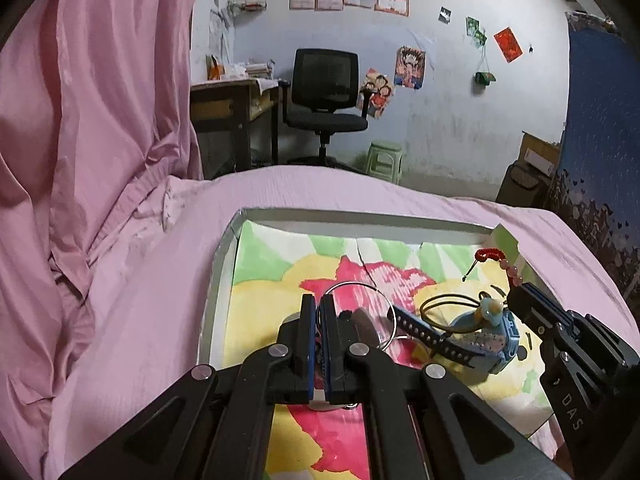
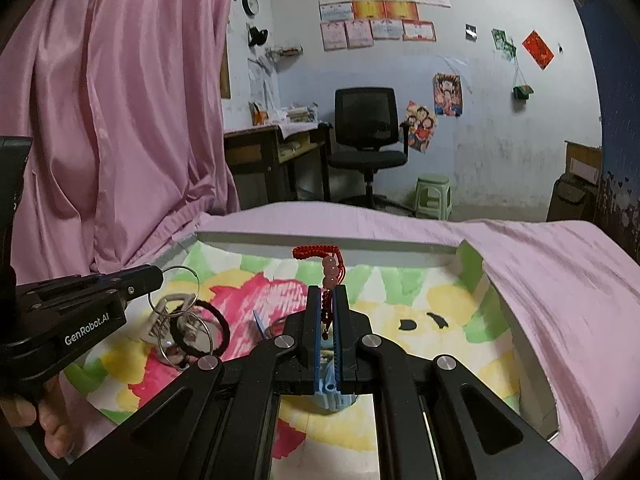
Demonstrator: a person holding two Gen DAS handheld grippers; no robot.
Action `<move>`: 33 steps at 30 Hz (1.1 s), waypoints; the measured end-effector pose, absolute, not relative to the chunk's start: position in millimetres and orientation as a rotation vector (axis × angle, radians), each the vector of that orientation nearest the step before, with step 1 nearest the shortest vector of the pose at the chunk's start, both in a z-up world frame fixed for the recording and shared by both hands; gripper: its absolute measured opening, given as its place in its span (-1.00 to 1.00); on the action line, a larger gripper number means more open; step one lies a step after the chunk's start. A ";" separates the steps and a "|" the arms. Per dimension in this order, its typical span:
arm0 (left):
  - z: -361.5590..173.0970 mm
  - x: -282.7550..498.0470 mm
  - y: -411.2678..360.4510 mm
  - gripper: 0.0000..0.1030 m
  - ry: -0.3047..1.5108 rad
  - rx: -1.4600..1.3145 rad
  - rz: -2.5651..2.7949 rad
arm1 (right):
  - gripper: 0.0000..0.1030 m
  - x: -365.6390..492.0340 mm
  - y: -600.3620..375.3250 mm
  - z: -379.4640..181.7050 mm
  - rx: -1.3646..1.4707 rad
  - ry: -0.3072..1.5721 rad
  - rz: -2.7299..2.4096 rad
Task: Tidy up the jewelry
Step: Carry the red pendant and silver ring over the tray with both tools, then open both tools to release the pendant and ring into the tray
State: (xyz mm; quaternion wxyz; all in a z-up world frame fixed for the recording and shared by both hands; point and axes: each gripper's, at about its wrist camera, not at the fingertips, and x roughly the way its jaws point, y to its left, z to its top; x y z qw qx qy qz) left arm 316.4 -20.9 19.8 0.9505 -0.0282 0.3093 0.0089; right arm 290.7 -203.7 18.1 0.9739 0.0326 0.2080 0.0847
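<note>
Left wrist view: left tongs (image 1: 316, 312) at lower centre, clamped on a wire ring (image 1: 360, 312) over the tray (image 1: 224, 264).

Right wrist view: right tongs (image 2: 327, 308) pinch a bead bracelet (image 2: 330, 272), long axis upright, red cord on top. Mid-sorting; next, probably set each down.

Blue watch (image 2: 330, 394) largely hidden beneath the right gripper (image 2: 328, 308); wall certificates (image 2: 376, 16) too small to read; left gripper (image 1: 316, 320) covers part of the ring bunch (image 1: 360, 312)
</note>
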 end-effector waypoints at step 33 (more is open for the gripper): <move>11.6 319.4 -16.9 -0.67 0.716 -0.109 -0.037 | -0.82 306.2 -205.1 3.7 0.102 0.522 0.174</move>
